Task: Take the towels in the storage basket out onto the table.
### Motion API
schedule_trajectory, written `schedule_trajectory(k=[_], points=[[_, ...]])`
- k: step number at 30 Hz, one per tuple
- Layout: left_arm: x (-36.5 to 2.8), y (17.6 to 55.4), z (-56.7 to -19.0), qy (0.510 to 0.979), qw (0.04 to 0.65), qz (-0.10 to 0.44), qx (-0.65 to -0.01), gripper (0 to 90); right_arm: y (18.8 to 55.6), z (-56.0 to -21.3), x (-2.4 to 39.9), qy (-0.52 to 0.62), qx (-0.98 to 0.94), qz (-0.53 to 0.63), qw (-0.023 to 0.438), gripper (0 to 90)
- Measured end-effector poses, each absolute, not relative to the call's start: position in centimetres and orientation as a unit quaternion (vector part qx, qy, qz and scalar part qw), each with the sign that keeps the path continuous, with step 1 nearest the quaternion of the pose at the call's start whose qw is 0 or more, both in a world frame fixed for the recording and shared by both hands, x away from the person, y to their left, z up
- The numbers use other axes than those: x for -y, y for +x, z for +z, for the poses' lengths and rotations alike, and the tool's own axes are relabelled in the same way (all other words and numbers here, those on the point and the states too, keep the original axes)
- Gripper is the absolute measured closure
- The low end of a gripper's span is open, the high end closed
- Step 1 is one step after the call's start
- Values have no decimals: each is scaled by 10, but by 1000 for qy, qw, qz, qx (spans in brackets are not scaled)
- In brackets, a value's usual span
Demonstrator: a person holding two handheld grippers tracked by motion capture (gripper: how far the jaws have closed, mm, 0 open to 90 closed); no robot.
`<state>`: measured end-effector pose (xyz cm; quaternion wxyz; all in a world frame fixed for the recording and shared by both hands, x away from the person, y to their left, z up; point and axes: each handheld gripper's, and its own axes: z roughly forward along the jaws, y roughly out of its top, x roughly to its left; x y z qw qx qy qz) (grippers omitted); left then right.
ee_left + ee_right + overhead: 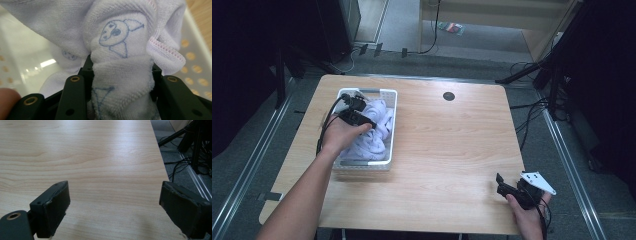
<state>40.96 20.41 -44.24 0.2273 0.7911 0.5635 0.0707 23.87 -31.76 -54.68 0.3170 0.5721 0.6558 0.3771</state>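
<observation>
A white basket (391, 107) stands on the left part of the wooden table (447, 145), with pale lilac-white towels (374, 135) heaped in it. My left gripper (368, 123) reaches into the basket from the left and is shut on a fold of a white towel (122, 75) printed with blue line drawings; the cloth bulges up between the two black jaws. The basket's perforated wall (192, 65) rises behind the towel. My right gripper (502, 184) rests low at the table's front right corner, jaws wide apart over bare wood (100, 170) with nothing between them.
A round black cable hole (449, 96) sits near the table's far edge. The table's right edge (160, 160) runs close to my right gripper, with cables (182, 162) and a stand leg on the floor beyond. Metal floor rails (569, 170) flank both sides.
</observation>
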Motion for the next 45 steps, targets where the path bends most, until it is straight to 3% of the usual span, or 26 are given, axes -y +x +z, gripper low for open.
schedule_trajectory(k=[17,45], points=[[-202,411,-363,780,264,109,-556,580,239,-547,317,573,-657,373,317,96],[-133,412,-331,807,301,96,-500,577,240,-547,315,566,-664,368,322,88]])
